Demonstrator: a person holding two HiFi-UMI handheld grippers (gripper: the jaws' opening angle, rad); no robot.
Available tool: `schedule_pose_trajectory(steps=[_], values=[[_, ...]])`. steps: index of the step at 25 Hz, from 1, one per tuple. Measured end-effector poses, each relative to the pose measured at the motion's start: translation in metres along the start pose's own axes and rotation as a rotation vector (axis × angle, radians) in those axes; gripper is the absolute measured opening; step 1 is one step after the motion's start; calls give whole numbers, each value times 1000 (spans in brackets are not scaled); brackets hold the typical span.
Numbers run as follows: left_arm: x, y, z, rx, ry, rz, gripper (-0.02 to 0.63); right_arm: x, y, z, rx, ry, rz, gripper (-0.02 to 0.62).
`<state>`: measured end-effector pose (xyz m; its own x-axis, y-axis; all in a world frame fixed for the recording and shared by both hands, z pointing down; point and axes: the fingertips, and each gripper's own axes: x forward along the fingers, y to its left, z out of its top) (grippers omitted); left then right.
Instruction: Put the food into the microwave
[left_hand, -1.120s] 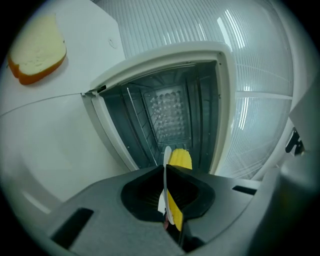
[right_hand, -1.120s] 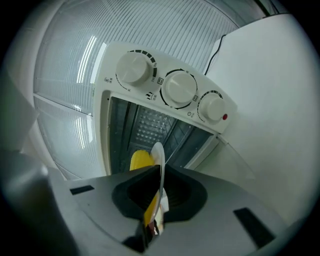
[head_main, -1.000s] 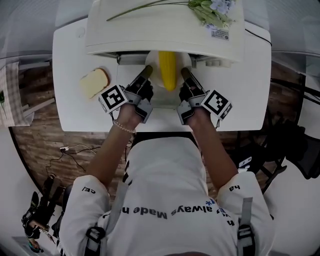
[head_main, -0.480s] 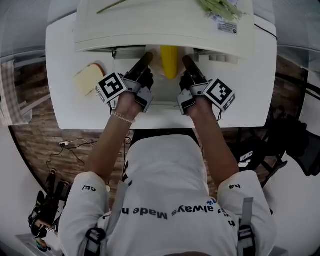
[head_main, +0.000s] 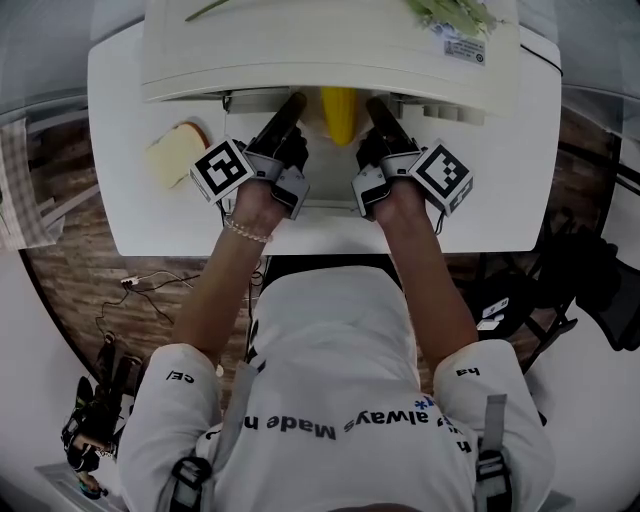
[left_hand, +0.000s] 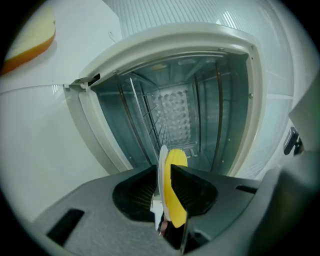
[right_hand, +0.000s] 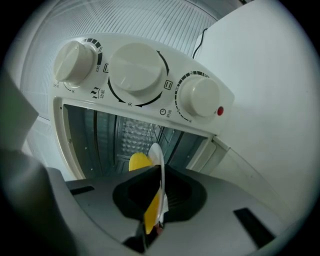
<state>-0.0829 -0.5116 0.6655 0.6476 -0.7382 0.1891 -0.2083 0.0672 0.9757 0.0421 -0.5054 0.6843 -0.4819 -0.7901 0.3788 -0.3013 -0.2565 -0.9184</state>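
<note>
A yellow corn cob (head_main: 338, 111) lies on a white plate that I hold by both side rims at the mouth of the cream microwave (head_main: 330, 50). My left gripper (head_main: 292, 108) is shut on the plate's left rim and my right gripper (head_main: 377, 108) on its right rim. In the left gripper view the plate (left_hand: 162, 165) shows edge-on between the jaws of the left gripper (left_hand: 165, 200), with the corn (left_hand: 175, 200) beside it and the open cavity (left_hand: 175, 110) straight ahead. In the right gripper view the right gripper (right_hand: 159, 200) pinches the plate (right_hand: 157, 157), the corn (right_hand: 139, 162) just inside the opening.
A slice of bread (head_main: 175, 155) lies on the white table (head_main: 500, 170) left of the microwave. Flower stems (head_main: 450, 15) rest on the microwave's top. Three control knobs (right_hand: 137, 72) sit beside the opening. Wire racks line the cavity walls.
Both grippers have carried the plate forward toward the microwave. More of the corn and plate is now hidden under the microwave's top edge.
</note>
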Motion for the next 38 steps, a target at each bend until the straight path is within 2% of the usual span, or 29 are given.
schedule_pose_trajectory(steps=[2,8,10,12,16,19,22,26,28,29,38], values=[[-4,-2,-9,-32,-1,-13,87,2,1,1,2,-12,0,23],[-9,5,-36,-98,14,-9,89,7,3,9,-1,-15,4,23],[-7,3,-37,-103,12,-14,70,8,3,8,-2,-11,4,23],[-6,0,-34,-100,6,-16,21,9,4,7,-4,-8,7,23],[-4,2,-27,-116,-10,-2,17,12,9,4,-22,5,39,27],[1,2,-24,-124,-15,-7,16,12,13,3,-28,26,55,91],[6,0,-22,-126,-20,-13,15,7,13,-6,-16,51,61,100],[15,1,-17,-129,-19,-13,15,3,7,-18,8,87,73,95],[18,3,-15,-133,-17,-14,15,4,6,-19,20,92,93,38],[19,3,-14,-133,-17,-16,15,4,7,-19,26,91,100,29],[23,4,-8,-114,-21,-6,15,10,12,-15,60,68,108,23]])
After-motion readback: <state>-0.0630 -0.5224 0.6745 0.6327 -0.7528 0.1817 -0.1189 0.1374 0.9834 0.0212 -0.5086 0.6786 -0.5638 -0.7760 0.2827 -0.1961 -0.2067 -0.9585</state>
